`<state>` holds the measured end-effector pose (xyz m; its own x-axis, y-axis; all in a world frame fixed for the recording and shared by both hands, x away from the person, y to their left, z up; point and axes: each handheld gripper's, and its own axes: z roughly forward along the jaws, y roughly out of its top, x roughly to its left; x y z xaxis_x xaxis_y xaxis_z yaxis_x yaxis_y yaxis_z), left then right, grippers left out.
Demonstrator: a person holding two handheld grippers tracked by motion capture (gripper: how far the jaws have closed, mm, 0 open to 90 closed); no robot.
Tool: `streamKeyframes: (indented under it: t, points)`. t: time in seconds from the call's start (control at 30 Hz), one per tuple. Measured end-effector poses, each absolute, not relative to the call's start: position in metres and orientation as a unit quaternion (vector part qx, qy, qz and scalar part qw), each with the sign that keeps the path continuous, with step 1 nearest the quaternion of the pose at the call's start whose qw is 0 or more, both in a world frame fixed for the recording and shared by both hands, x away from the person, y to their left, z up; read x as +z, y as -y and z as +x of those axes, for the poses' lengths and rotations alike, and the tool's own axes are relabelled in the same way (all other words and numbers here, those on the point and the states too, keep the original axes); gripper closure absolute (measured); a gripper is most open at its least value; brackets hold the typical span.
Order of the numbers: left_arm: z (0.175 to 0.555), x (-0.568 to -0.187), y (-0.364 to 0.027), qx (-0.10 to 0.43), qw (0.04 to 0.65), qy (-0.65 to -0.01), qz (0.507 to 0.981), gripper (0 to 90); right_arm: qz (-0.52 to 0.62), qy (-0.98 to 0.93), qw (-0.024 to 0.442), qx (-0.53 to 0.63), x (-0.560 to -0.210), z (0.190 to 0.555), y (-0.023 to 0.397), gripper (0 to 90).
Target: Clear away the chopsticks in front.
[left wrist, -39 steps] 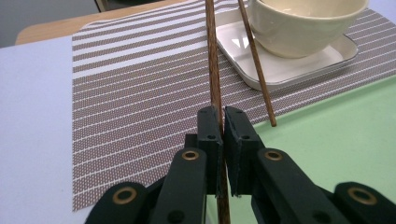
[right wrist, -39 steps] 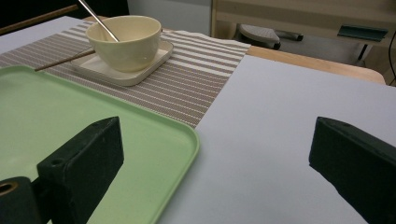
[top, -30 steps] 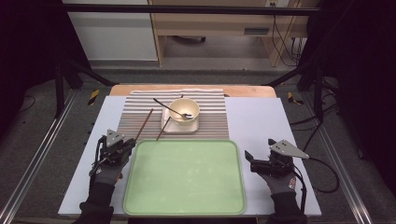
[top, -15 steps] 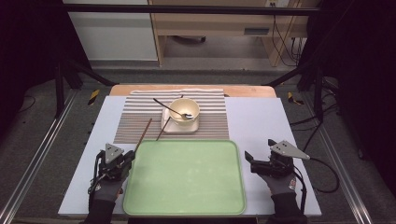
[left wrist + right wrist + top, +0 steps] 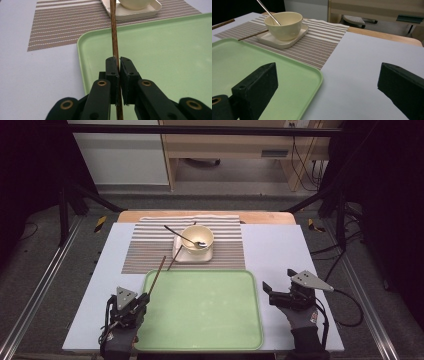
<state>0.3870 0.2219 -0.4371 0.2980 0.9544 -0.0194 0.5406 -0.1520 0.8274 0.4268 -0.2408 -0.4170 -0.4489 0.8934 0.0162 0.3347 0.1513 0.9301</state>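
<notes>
The pale grey tabletop point(image 5: 275, 255) carries a striped placemat point(image 5: 150, 247) toward its far side and a green tray point(image 5: 210, 315) at the near edge, the two just touching. A strip of bare wood point(image 5: 260, 216) shows along the far edge, beyond the placemat.

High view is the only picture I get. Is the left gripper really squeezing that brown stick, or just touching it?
Observer: Squeezing it. In the left gripper view, the left gripper has both pads pressed on the chopstick, which runs on past them at the back.
Operator: And the other one, is it holding anything?
Observer: No. The right gripper view shows the right gripper with its jaws wide apart and nothing held. Below the gap are the table and the edge of the green tray.
</notes>
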Motion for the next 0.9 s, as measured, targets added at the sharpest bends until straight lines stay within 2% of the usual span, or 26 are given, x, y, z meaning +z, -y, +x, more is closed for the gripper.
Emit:
streamKeyframes:
  t: [0.47,0.9]
  points:
    - [0.367,-0.458,-0.208,0.278,0.369,-0.544,0.701,84.8,0.438,-0.701,0.289,0.482,-0.417,0.427,0.241,3.2]
    - [0.368,-0.473,-0.206,0.279,0.335,-0.553,0.71,84.7,0.438,-0.703,0.289,0.48,-0.418,0.427,0.24,3.3]
